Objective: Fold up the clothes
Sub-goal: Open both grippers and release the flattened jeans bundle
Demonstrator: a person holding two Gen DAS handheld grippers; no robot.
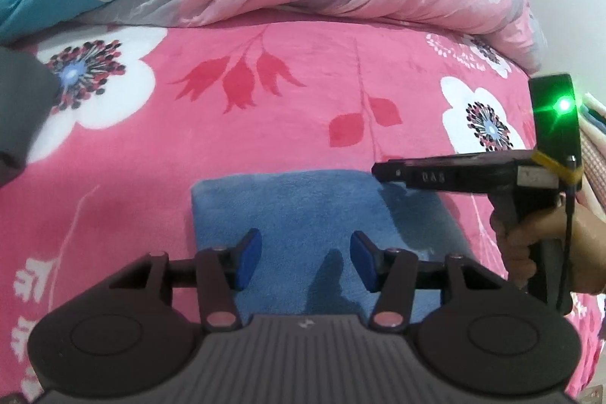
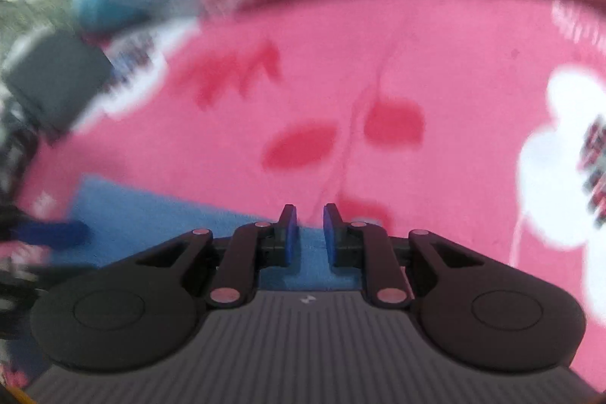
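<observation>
A blue fleece cloth [image 1: 303, 211] is seen folded into a neat, flat rectangle, laid on a pink floral bedspread [image 1: 265, 124]. Its fuzzy surface is smooth, with straight edges and a squared corner shown at the upper left.

Both views are evenly and fairly brightly lit by soft, diffuse light with no harsh glare. The left wrist view is sharp: the pink flowered bedspread [image 1: 303, 108] shows crisp print, and the left gripper [image 1: 306, 260] casts soft, dark shadows on the blue folded cloth [image 1: 303, 199] just beneath its fingers. A green indicator light [image 1: 564, 105] flares near the right edge. Fisheye bending curves the bed toward the borders. The right wrist view is heavily motion-blurred; only the right gripper [image 2: 310, 233] stays sharp.
</observation>
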